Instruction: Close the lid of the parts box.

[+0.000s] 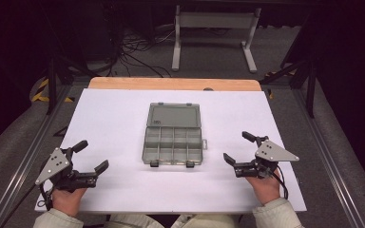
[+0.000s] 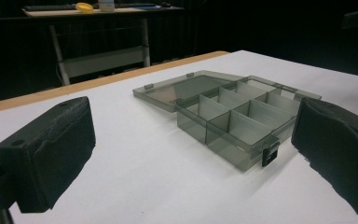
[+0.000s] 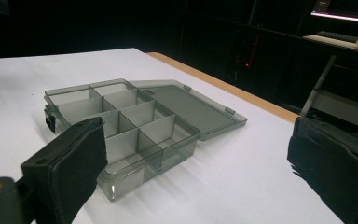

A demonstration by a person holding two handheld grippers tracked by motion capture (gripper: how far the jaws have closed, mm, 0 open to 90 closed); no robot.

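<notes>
Left tool (image 1: 91, 156) and right tool (image 1: 238, 147), jaws spread wide, flanked a smoky-grey translucent plastic compartment box (image 1: 173, 138), lid folded open, at the white surface's (image 1: 114, 123) centre.

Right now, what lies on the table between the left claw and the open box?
Nothing: in the high view, only bare white table separates the left claw from the open compartment box.

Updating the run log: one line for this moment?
organizer box: open, empty, lid flat | left gripper: open, clear | right gripper: open, clear
</notes>
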